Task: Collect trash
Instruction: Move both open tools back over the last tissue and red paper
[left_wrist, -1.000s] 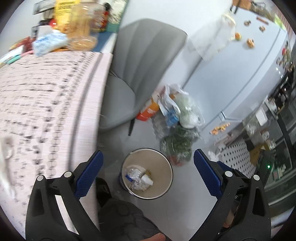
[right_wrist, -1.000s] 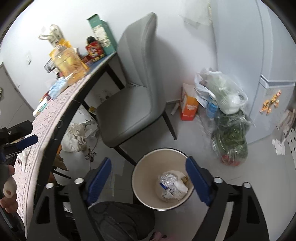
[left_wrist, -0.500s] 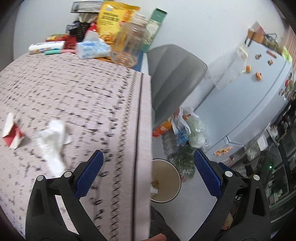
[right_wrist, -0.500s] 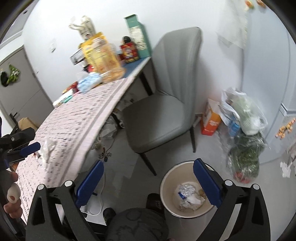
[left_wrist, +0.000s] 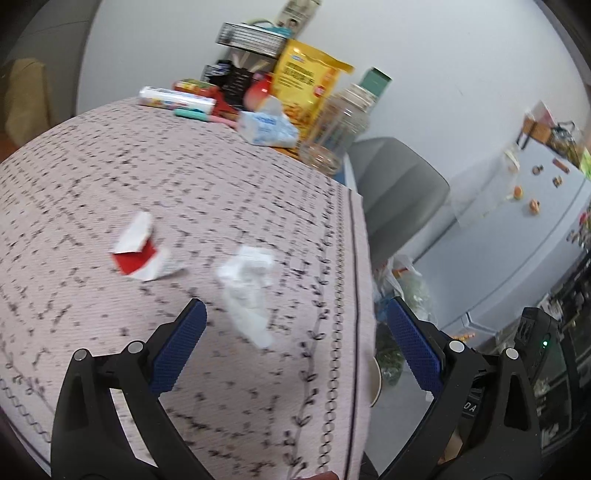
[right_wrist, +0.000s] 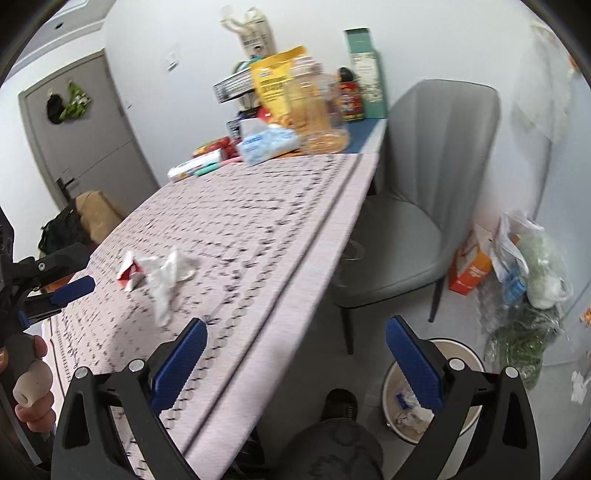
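Note:
A crumpled white tissue (left_wrist: 248, 284) lies on the patterned tablecloth (left_wrist: 184, 192), with a torn red-and-white wrapper (left_wrist: 142, 251) to its left. My left gripper (left_wrist: 295, 343) hovers open just short of the tissue, nothing between its blue pads. In the right wrist view the same tissue (right_wrist: 168, 275) and wrapper (right_wrist: 127, 273) lie left of centre. My right gripper (right_wrist: 295, 354) is open and empty over the table's edge. The round waste bin (right_wrist: 391, 380) stands on the floor at lower right with crumpled trash inside. The left gripper (right_wrist: 55, 291) shows at the far left, held by a hand.
Food packets, a clear jar (left_wrist: 332, 133) and a tissue pack (left_wrist: 266, 127) crowd the table's far end. A grey chair (right_wrist: 417, 221) stands beside the table. Plastic bags (right_wrist: 528, 280) and an orange carton (right_wrist: 469, 269) sit on the floor by the wall near a fridge (left_wrist: 517, 236).
Both grippers swung left from above the waste bin to over the table. The tissue and wrapper have come into view; the bin has slid to the lower right.

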